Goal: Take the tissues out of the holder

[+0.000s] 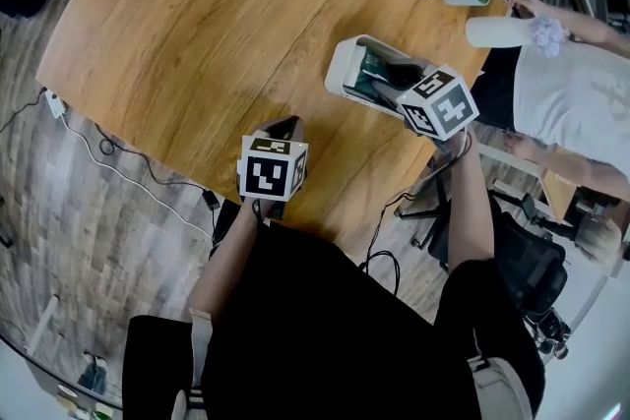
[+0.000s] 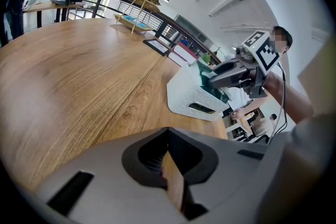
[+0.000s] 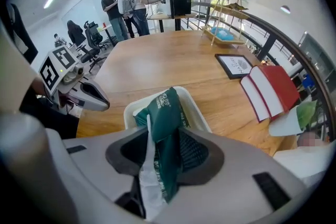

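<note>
With the left gripper (image 2: 170, 168) closed and empty, the right gripper (image 3: 168, 152) is clamped on the top of the green tissue pack (image 3: 165, 110) standing in the white holder (image 3: 199, 115); the pack seems light, soft and slippery, so a grip across its full body is probably safer.

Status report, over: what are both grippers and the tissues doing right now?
Right gripper jaws shut on green tissue pack, far end in white holder. Left gripper shut, empty, apart over table. Nothing blocking the lift.
</note>
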`<state>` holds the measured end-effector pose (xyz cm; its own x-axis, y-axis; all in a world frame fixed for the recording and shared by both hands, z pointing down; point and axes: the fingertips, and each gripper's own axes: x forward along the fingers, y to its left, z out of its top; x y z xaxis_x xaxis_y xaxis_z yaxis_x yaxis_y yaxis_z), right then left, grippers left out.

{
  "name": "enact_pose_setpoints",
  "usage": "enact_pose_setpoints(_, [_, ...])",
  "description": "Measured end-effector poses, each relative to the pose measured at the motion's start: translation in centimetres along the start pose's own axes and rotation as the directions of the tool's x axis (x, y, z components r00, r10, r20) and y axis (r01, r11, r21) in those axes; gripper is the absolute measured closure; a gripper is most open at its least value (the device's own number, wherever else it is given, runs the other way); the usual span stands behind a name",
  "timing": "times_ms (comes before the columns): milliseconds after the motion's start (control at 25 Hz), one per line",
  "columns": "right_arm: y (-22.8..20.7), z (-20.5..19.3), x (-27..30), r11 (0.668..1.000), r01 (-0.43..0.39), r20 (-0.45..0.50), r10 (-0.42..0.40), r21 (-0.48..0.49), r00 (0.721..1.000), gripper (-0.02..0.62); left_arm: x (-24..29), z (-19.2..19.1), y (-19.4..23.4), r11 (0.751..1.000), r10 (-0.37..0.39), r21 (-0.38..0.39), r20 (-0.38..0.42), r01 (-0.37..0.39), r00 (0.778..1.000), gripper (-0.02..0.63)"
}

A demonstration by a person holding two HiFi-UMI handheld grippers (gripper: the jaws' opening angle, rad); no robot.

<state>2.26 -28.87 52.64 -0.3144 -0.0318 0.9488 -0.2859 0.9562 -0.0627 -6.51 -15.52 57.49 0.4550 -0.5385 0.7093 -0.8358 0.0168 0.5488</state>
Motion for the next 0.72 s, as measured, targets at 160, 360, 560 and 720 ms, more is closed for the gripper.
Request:
enact_pose_setpoints(160, [0.0,0.6,-1.9,0.999,0.031,0.036,-0.032,0.006,0.999,0.436,-0.1,0.3,0.0,1.0,-0.002,0.008,0.001,0.002,1.0,0.595])
enact_pose_setpoints(360, [-0.2,1.0,-4.0,0.997,0.072,0.09,-0.075,0.034,0.993,0.436,-0.1,0.4,0.2,1.0,-0.002,0.021,0.002,0.002,1.0,0.595])
enact_pose_setpoints(560, [0.0,1.2,-6.9,0.992,0.11,0.159,-0.118,0.061,0.98,0.437,0.1,0.1,-0.3,0.999,-0.007,0.043,-0.006,0.007,1.0,0.595])
enact_pose_setpoints(720, [0.7,1.7,-9.5,0.987,0.142,0.206,-0.155,0.075,0.966,0.437,-0.2,0.2,-0.8,0.998,-0.015,0.065,-0.011,0.015,1.0,0.595])
